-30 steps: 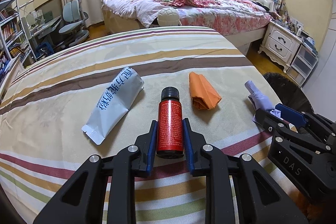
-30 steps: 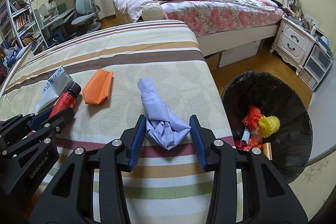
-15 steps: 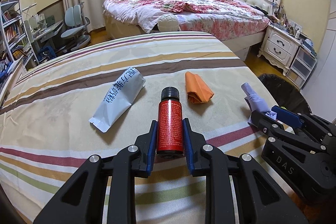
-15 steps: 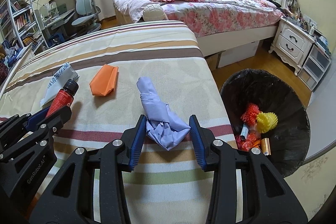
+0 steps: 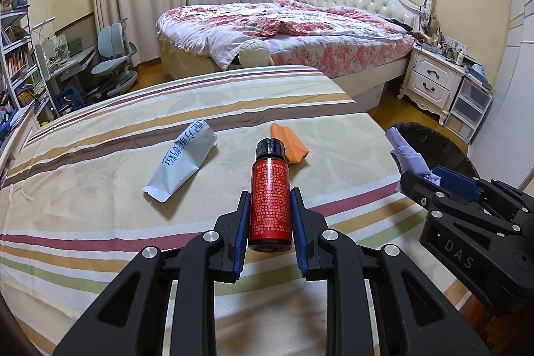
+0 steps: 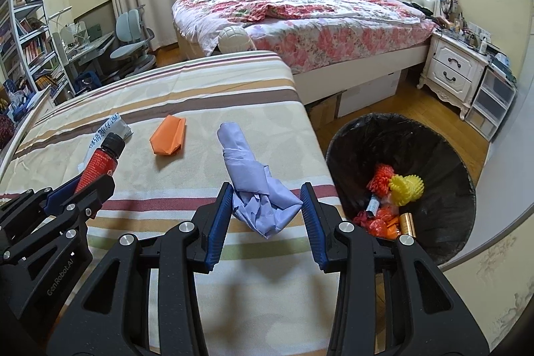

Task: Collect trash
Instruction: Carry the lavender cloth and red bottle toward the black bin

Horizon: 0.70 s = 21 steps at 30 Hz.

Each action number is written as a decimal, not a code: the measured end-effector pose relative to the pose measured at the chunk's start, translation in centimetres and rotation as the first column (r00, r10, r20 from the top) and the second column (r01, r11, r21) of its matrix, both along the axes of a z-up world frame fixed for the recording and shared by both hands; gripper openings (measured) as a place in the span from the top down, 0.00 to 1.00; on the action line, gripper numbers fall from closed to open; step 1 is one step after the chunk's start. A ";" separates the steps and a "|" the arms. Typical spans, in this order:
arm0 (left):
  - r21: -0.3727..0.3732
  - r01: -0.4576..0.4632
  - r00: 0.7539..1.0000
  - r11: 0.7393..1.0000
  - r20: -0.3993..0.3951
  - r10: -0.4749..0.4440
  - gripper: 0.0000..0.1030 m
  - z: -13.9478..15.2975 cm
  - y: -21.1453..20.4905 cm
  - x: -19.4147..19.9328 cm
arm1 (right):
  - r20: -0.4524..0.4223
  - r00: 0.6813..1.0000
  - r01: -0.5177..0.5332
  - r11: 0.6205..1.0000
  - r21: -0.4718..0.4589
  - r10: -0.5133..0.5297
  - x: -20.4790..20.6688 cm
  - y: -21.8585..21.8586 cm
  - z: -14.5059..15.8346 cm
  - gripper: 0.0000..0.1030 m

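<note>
On my striped table (image 5: 100,182) a white pouch (image 5: 183,167) and a folded orange paper (image 6: 168,139) lie apart, neither blocking anything. The black-lined trash bin (image 6: 444,155) stands off the table's right edge, already holding red and yellow bits. My left hand-held gripper (image 5: 269,216) clamps a red bottle (image 5: 269,206); my right hand-held gripper (image 6: 266,209) pinches a crumpled lilac paper (image 6: 253,182). Both tilt downward, lifted above the cloth.

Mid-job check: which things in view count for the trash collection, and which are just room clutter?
Job:
left gripper, shut on red bottle
right gripper, shut on crumpled purple paper
orange paper
white pouch
black-lined bin

Lying about:
ball
desk chair
nightstand
</note>
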<state>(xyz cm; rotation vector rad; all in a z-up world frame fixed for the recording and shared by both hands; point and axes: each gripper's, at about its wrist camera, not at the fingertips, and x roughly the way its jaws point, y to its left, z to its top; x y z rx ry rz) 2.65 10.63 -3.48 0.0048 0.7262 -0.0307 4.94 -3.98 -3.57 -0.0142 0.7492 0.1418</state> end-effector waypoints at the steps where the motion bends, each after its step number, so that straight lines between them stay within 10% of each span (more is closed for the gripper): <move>1: -0.001 0.005 1.000 1.000 0.007 -0.005 0.76 0.2 -0.1 -0.1 | 0.006 1.000 0.006 1.000 0.001 -0.006 -0.2 -0.3 0.2 0.61; 21: -0.022 0.147 0.982 0.989 0.120 -0.143 0.76 3.2 -6.5 0.7 | 0.117 0.976 0.187 0.982 0.004 -0.186 -1.1 -7.9 3.1 0.61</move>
